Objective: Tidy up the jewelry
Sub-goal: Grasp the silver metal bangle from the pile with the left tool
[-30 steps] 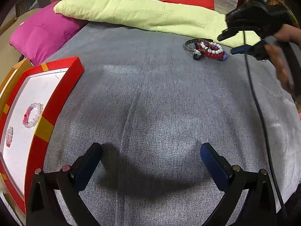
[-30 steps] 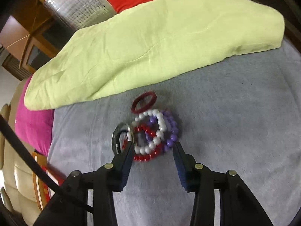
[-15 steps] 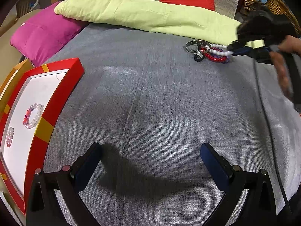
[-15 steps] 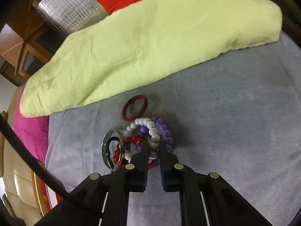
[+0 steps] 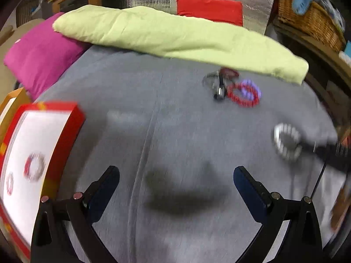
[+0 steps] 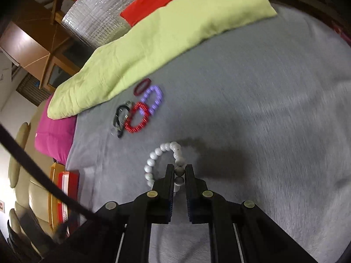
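Right hand-held gripper (image 6: 179, 172) squeezing just one side of white bead bracelet (image 6: 163, 162); could slip out onto bed (image 6: 263, 109) ahead if shaken.

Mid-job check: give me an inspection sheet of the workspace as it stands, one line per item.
Surface: grey fabric bed cover.
Job's things: white bead bracelet pinched in right gripper; red bead bracelet, purple bead bracelet, dark red ring and metal bangle lying in a pile; red-rimmed white tray holding two bracelets.
Clutter: nothing seen.
Grippers: left gripper open, holding nothing.
Cables: black cable.
Surroundings: lime-green quilt, magenta pillow, wicker basket.
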{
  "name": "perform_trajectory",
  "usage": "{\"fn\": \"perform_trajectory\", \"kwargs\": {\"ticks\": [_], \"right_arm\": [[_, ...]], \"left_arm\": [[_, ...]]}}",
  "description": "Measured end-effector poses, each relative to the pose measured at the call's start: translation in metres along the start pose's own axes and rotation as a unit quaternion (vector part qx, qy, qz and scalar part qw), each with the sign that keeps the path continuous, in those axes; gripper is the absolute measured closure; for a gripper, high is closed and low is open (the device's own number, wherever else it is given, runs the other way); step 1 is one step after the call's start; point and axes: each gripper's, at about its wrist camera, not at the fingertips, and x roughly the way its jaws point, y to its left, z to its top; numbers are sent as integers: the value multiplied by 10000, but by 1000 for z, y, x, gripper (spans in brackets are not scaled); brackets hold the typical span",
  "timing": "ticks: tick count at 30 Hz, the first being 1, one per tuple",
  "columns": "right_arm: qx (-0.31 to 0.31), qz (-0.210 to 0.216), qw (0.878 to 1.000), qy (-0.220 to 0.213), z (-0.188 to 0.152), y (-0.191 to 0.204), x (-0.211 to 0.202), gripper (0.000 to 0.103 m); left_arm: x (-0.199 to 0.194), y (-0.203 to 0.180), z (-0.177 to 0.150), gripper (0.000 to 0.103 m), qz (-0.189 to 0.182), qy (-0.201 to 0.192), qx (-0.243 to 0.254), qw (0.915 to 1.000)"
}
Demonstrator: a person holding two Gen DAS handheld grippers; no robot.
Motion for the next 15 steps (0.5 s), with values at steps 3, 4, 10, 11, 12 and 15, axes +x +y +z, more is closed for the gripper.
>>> {"fn": "perform_trajectory", "kwargs": {"ticks": [3, 4, 10, 11, 12, 15], "right_arm": [[99, 207, 9997, -19, -1, -7, 7, 93], [66, 252, 9997, -34, 2, -6, 7, 93], [163, 455, 9988, 8, 6, -10, 10, 93], [184, 483, 9987, 3, 8, -11, 10, 93], [197, 495, 9986, -2, 8, -11, 11, 93], [236, 544, 9982, 20, 10, -13, 12, 93]], "left_arm": [[18, -1, 41, 13, -161, 101, -196, 9996], [25, -3, 53, 19, -214, 165, -231, 9994], [76, -23, 114, 31, -366, 540, -434, 9969], [85, -27, 120, 34, -349, 604, -440, 9966], [94, -31, 123, 37, -344, 720, -442, 9958], [120, -45, 123, 74, -215, 1108, -284, 9932]]}}
